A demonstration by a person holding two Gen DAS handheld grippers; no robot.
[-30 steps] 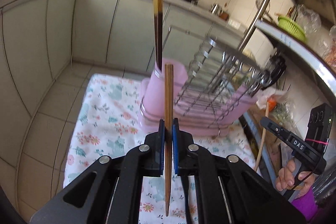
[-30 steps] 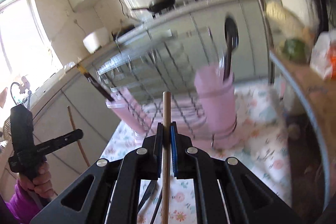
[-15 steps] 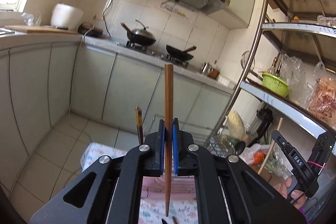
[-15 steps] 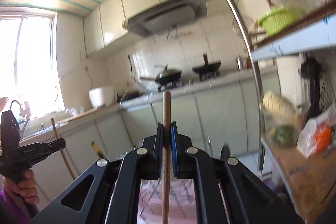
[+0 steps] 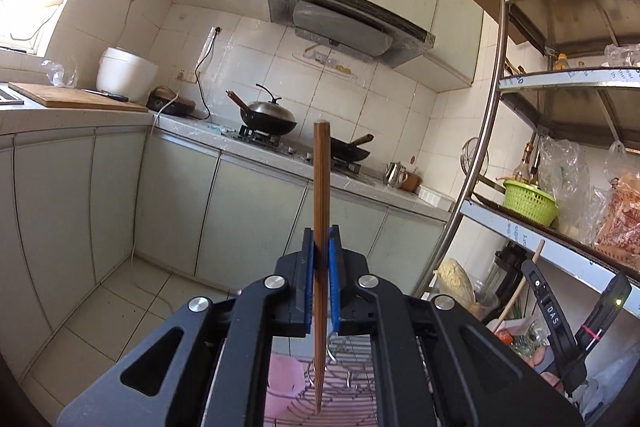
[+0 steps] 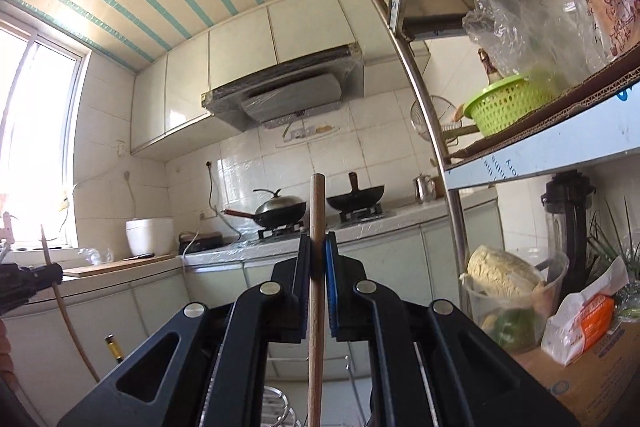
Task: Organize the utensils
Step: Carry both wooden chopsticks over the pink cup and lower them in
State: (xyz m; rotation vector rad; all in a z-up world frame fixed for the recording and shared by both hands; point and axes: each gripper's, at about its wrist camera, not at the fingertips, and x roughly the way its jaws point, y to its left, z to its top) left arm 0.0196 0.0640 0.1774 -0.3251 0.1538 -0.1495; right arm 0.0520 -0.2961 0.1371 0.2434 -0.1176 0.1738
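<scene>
Tiled kitchen behind, each hand-held gripper [image 5: 321, 247] [image 6: 318, 247] clamps a slender wooden chopstick [image 5: 321, 187] [image 6: 317, 211].

Home kitchen, seen past my jaws: tiled wall, range hood [image 5: 348, 23] over gas hob with lidded wok [image 5: 267, 115], rice cooker [image 5: 126, 71] on counter, steel shelving [image 6: 540, 151] holding green basket [image 6: 504, 105].

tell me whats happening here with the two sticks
A person holds a gripper in each hand. The left gripper is shut on a dark brown chopstick, the right gripper on a paler wooden stick. Both are raised above the pink dish rack, pointing toward the stove.
</scene>
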